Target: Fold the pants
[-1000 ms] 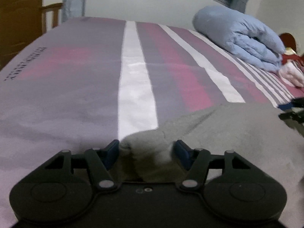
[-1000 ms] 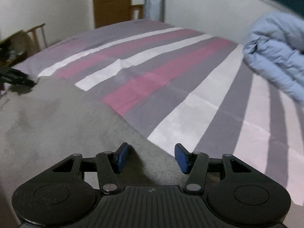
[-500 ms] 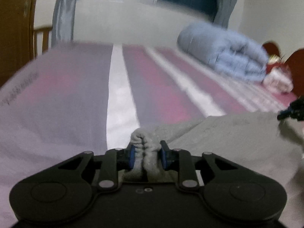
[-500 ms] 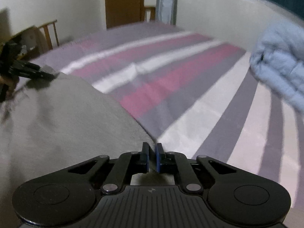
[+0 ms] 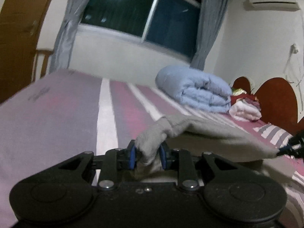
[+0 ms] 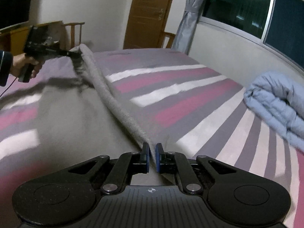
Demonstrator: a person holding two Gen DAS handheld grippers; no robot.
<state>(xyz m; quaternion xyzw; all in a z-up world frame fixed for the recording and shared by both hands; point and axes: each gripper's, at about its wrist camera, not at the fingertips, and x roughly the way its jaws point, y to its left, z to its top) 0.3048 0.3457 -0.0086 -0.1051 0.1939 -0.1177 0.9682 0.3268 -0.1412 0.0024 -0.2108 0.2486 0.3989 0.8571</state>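
The grey pants hang stretched in the air above the striped bed. My left gripper is shut on one bunched corner of the pants. My right gripper is shut on the other corner, and the taut grey edge runs from it up to the left gripper, seen at the upper left in a hand. The right gripper's tips also show at the right edge of the left wrist view. The rest of the pants droops below the lifted edge.
The bed has purple, pink and white stripes. A rolled light-blue duvet lies near the headboard, with folded white and red clothes beside it. Wooden chairs and a door stand beyond the bed.
Both grippers closed on the pants' corners, then lifted them off the bed. The edge between them is now raised and pulled taut.
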